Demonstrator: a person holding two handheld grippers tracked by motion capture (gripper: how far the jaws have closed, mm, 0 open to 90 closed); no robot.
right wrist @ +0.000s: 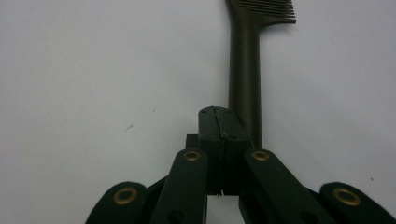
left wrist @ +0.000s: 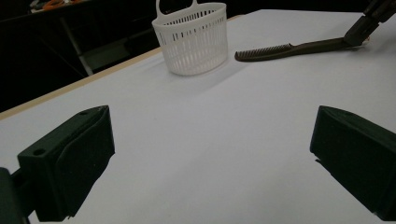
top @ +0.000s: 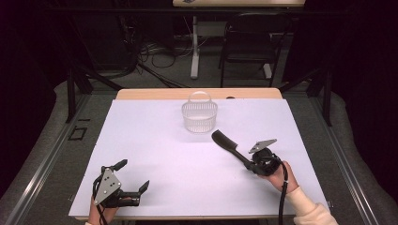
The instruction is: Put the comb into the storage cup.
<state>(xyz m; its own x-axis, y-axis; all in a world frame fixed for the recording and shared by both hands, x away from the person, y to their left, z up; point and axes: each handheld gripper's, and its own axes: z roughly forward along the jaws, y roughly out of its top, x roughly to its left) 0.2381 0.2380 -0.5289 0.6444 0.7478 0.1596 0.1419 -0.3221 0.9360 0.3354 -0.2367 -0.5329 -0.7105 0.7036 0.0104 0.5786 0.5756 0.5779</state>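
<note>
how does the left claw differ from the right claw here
The left claw stands wide open with nothing between its jaws; the right claw is shut. The left claw is near the table's front left corner, far from the comb; the right claw sits at the comb's handle end, though whether it pinches the handle is unclear. Both are black, hand-held and low over the white table.

On the table (top: 155, 140), the basket (top: 199, 117) stood toward the far edge, with the comb (top: 227, 143) just before it, to its right.
</note>
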